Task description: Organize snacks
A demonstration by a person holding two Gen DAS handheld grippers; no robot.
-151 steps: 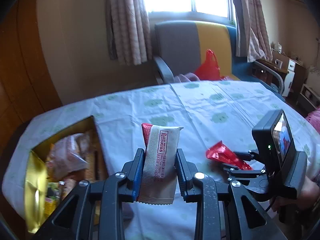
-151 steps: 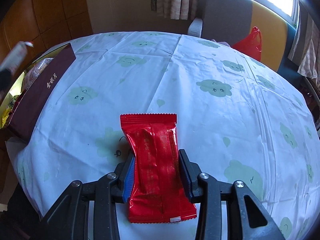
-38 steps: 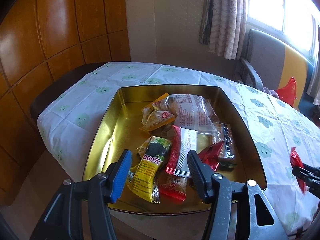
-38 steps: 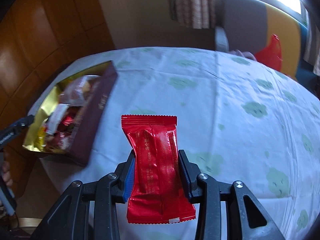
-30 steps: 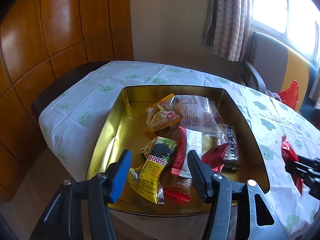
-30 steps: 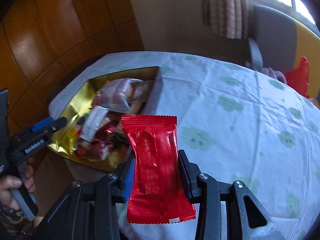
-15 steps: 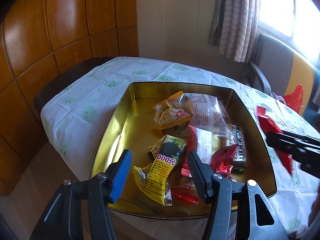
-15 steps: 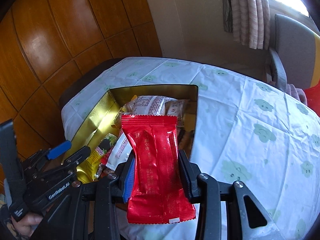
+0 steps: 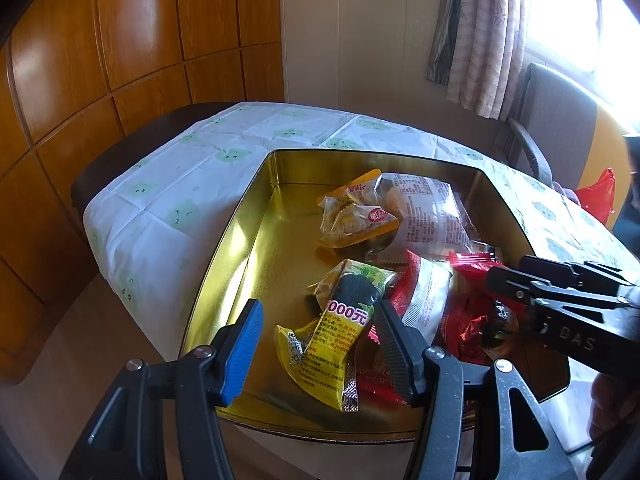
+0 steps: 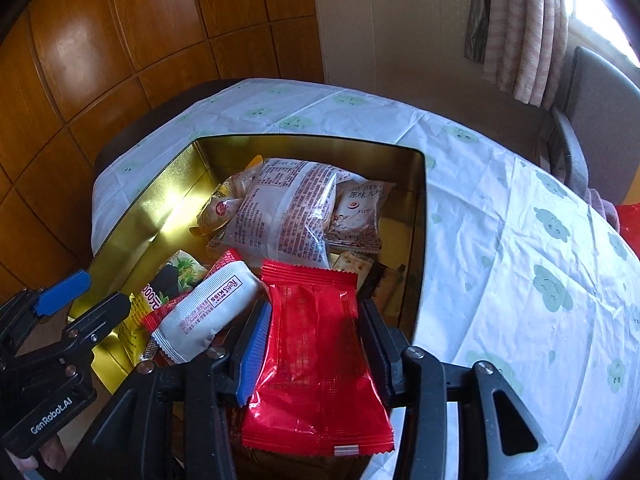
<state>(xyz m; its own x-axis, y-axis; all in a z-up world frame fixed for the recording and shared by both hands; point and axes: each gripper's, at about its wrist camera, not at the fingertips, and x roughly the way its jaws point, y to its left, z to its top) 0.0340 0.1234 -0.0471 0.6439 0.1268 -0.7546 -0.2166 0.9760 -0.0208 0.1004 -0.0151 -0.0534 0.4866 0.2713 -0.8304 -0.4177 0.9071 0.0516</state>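
Note:
A gold tin box (image 9: 256, 240) (image 10: 160, 208) sits on the table and holds several snack packets. My right gripper (image 10: 312, 332) is shut on a red foil snack packet (image 10: 316, 356) and holds it over the near right part of the box. It also shows in the left wrist view (image 9: 504, 280) coming in from the right above the snacks. My left gripper (image 9: 316, 336) is open and empty over the box's near edge, above a yellow packet (image 9: 332, 336). A white and red packet (image 10: 208, 312) lies in the box beside the red one.
The table carries a white cloth with green prints (image 10: 520, 240). A large clear printed bag (image 10: 288, 208) fills the box's middle. Wood panel wall (image 9: 100, 60) stands left, a grey chair (image 9: 556, 128) and a red plastic bag (image 9: 598, 196) at the right.
My right gripper has carried the red packet leftward from over the cloth to over the box. My left gripper, which dropped the white packet earlier, stays open and has shifted slightly.

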